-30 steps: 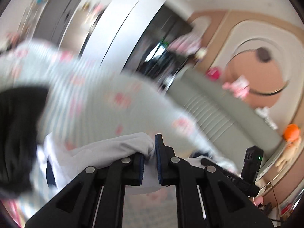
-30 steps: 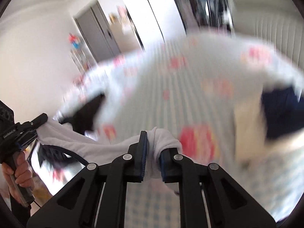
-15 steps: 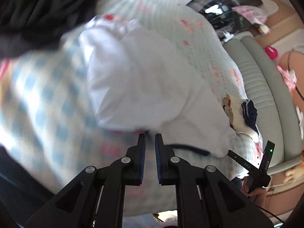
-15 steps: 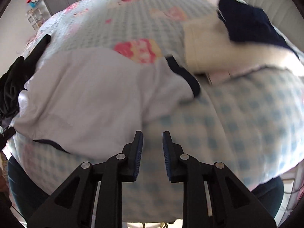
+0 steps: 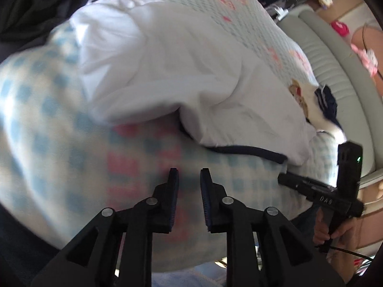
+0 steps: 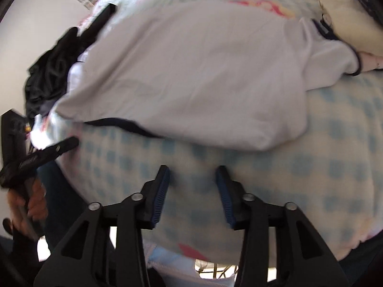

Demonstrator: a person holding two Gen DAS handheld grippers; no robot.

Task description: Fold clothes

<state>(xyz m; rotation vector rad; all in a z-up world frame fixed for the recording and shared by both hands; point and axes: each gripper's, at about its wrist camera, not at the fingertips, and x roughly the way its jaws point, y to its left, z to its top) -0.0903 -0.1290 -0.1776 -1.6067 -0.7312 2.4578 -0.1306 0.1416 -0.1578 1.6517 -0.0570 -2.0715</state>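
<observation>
White garment laid out on the checked bed

The white garment (image 5: 191, 71) lies spread on the blue-checked bedspread (image 5: 59, 143), at 12 o'clock of both grippers. The left gripper (image 5: 189, 179) and right gripper (image 6: 192, 179) have just been opening their jaws, nothing between them; black clothing (image 6: 50, 67) sits at 10 o'clock.
</observation>
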